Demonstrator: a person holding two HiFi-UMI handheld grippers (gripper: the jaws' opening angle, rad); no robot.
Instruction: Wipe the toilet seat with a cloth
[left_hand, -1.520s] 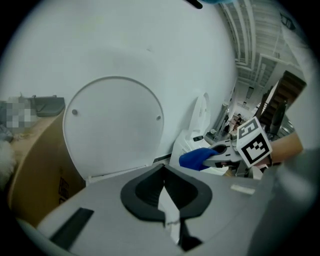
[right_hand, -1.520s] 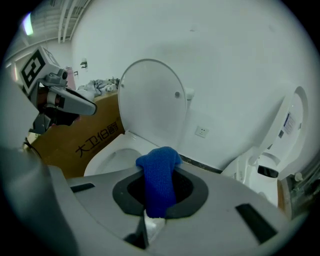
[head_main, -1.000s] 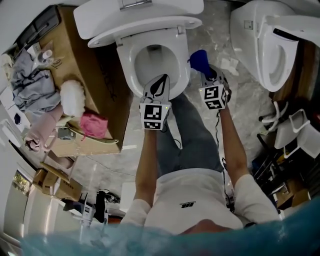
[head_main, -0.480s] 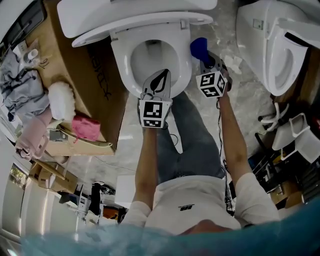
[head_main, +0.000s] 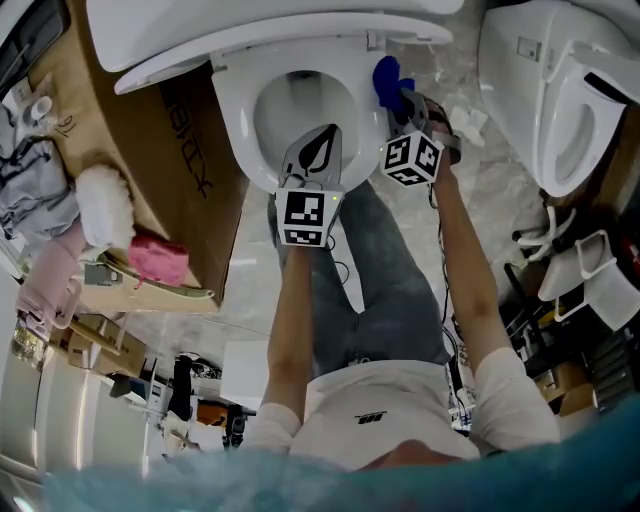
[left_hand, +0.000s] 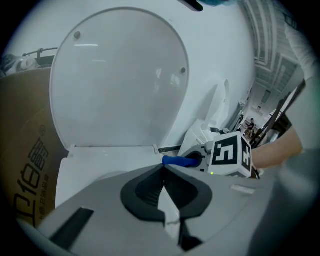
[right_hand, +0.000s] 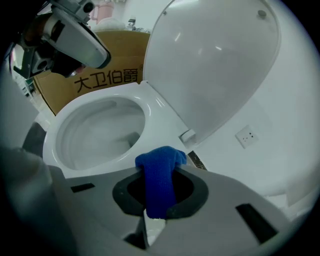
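Observation:
The white toilet has its lid (right_hand: 215, 65) raised and its seat (head_main: 370, 120) down around the bowl (head_main: 303, 112). My right gripper (head_main: 398, 98) is shut on a blue cloth (head_main: 384, 76), (right_hand: 159, 180), which hangs by the seat's right rear edge near the hinge (right_hand: 187, 135). I cannot tell whether the cloth touches the seat. My left gripper (head_main: 318, 150) hovers over the front of the bowl, jaws shut with nothing between them (left_hand: 164, 175). In the left gripper view the right gripper's marker cube (left_hand: 230, 155) and the blue cloth (left_hand: 179, 160) show just ahead.
A cardboard box (head_main: 150, 130) stands tight against the toilet's left side, with a white fluffy thing (head_main: 100, 205) and a pink one (head_main: 155, 258) on it. A second toilet (head_main: 560, 90) stands to the right. A wall socket (right_hand: 246, 136) sits behind the toilet.
My right gripper has carried the blue cloth forward, from beside the bowl's right side to the seat's rear right edge. The left gripper stays over the bowl's front.

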